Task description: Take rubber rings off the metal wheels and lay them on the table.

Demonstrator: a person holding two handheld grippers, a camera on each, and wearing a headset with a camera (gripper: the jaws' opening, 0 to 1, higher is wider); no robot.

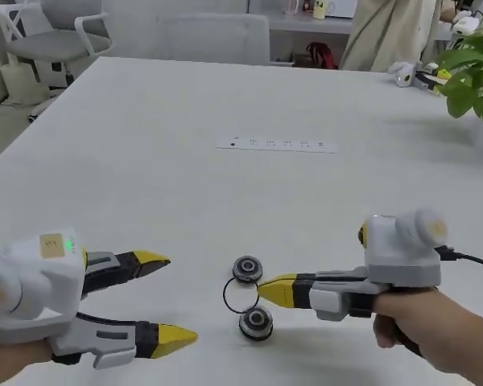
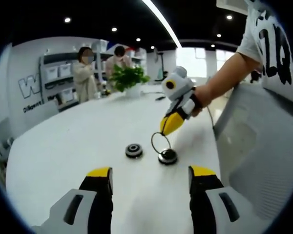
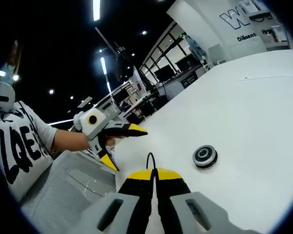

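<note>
Two small metal wheels with dark rims lie on the white table (image 1: 145, 161), one farther (image 1: 247, 269) and one nearer (image 1: 256, 322). Between them my right gripper (image 1: 266, 291) is shut on a thin black rubber ring (image 1: 224, 294), which loops out from its yellow tips. In the left gripper view the ring (image 2: 152, 142) hangs from the right gripper (image 2: 170, 126) just above one wheel (image 2: 167, 156), with the other wheel (image 2: 134, 150) beside it. My left gripper (image 1: 167, 297) is open, left of the wheels, holding nothing. The right gripper view has its jaws together (image 3: 154, 173), the ring (image 3: 150, 158) edge-on and one wheel (image 3: 205, 156).
A white power strip (image 1: 278, 145) lies flat mid-table. A green plant (image 1: 471, 72) stands at the far right corner, with chairs (image 1: 56, 32) beyond the far edge. Two people (image 2: 85, 73) stand past the table in the left gripper view.
</note>
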